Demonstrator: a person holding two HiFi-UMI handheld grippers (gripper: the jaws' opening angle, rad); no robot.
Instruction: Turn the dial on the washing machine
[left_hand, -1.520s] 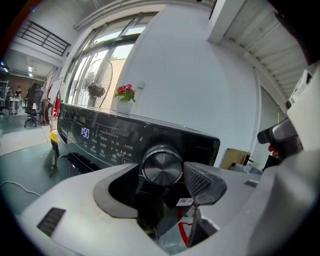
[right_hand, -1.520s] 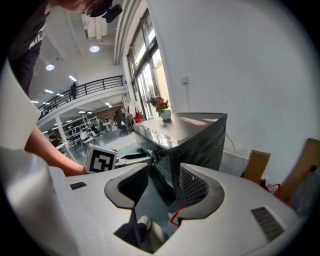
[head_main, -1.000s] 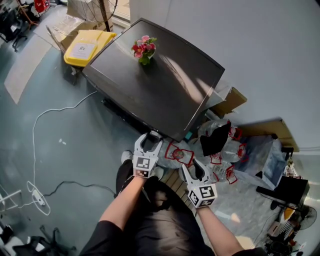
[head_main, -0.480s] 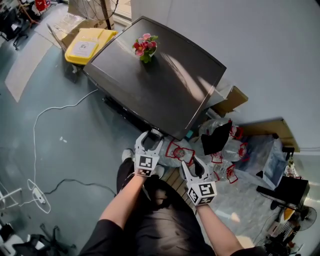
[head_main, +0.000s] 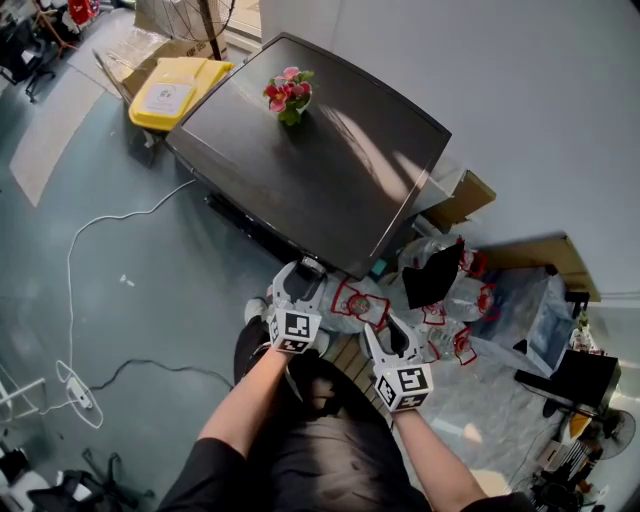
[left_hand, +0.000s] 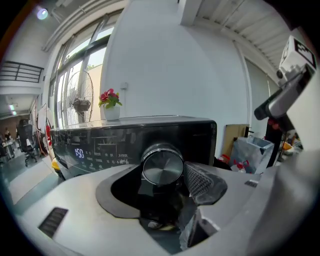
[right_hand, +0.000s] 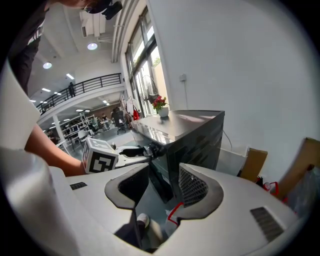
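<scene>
The black washing machine (head_main: 320, 150) stands ahead of me, its control panel (left_hand: 100, 150) lit. Its round silver dial (left_hand: 162, 165) sits on the front near the right corner. My left gripper (head_main: 300, 282) reaches that dial. In the left gripper view the dial fills the gap between the jaws, and the meshed right pad (left_hand: 200, 181) lies against its rim, so the left gripper (left_hand: 161, 176) is shut on it. The right gripper view shows the same fingers (right_hand: 131, 151) clasping the dial (right_hand: 152, 149). My right gripper (head_main: 390, 342) hangs lower, near my knees. It (right_hand: 161, 186) is open and holds nothing.
A pot of pink flowers (head_main: 288, 95) stands on the machine's top. A yellow bin (head_main: 172, 90) sits at its far left. A cardboard box (head_main: 462, 205) and plastic bags (head_main: 455, 300) crowd its right side. A white cable (head_main: 100, 230) trails over the floor.
The left gripper has twisted and shifted slightly to the right at the dial. The right gripper has hardly moved.
</scene>
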